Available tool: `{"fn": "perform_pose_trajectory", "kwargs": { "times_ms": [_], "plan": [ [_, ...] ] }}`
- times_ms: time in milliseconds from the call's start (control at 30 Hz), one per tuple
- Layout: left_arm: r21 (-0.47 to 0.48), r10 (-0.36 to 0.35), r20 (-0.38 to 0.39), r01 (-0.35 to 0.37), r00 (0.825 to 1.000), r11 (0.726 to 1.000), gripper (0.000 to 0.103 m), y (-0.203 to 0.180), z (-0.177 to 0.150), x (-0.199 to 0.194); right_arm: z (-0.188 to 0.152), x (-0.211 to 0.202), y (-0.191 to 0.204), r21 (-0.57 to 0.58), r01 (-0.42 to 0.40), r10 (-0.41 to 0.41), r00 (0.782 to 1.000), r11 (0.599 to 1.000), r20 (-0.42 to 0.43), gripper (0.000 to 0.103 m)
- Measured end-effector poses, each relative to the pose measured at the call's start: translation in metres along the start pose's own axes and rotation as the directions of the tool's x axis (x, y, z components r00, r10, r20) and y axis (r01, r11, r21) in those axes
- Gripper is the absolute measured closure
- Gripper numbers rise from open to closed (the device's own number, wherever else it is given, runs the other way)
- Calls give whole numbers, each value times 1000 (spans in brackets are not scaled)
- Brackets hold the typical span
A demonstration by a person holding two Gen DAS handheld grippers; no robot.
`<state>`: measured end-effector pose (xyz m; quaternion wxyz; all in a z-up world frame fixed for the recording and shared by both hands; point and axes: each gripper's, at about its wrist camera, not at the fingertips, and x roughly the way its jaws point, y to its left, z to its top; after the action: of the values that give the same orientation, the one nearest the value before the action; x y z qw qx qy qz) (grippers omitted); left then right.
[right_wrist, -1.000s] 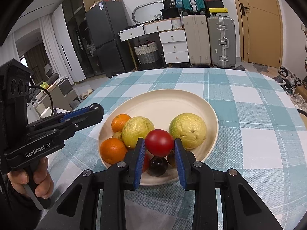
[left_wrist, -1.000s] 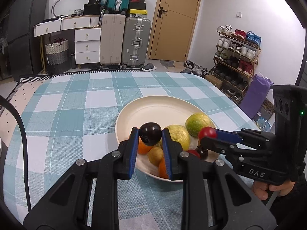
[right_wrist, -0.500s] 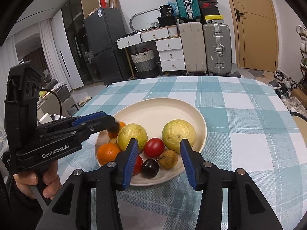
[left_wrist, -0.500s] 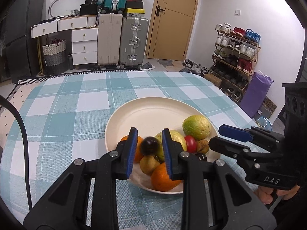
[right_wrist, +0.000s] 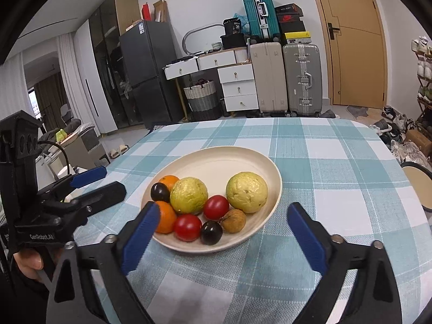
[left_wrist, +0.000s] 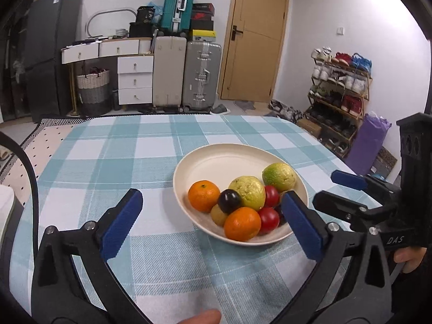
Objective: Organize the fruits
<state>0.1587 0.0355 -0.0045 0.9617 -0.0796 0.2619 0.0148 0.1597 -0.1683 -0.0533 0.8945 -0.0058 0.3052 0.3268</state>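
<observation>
On the checked surface (left_wrist: 108,162), fruit is held in the cream plate (right_wrist: 237,156); both claws, left claw (left_wrist: 210,216) and right claw (right_wrist: 224,229), are opening wide, with nothing gripped.

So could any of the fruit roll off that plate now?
Possibly. The round fruits crowd the near side of the shallow cream plate, and the dark plum sits close to its low rim, so a nudge might tip it onto the checked tablecloth. The left gripper and right gripper, jaws opening and holding nothing, hang just in front of that rim. The other dark plum is perched on the pile and could slip.
</observation>
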Motion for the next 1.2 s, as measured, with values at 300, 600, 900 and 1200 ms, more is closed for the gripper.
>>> {"fn": "perform_pose_trajectory", "kwargs": {
  "times_ms": [300,600,900,1200],
  "plan": [
    [-35,44,32,-43,999,998,0,3,-17,-33,-11,-28,7,-56,16,-13,998,998,56,0],
    [31,68,60,-70,996,997,0,-11,-29,-42,-17,-39,6,-65,-13,19,995,998,99,0],
    [60,67,71,-72,995,996,0,-18,-28,-42,-19,-41,12,-92,-2,13,994,996,112,0],
    [46,63,60,-66,996,997,0,-17,-28,-40,-19,-43,11,-90,5,6,993,996,120,0]
  ]
}}
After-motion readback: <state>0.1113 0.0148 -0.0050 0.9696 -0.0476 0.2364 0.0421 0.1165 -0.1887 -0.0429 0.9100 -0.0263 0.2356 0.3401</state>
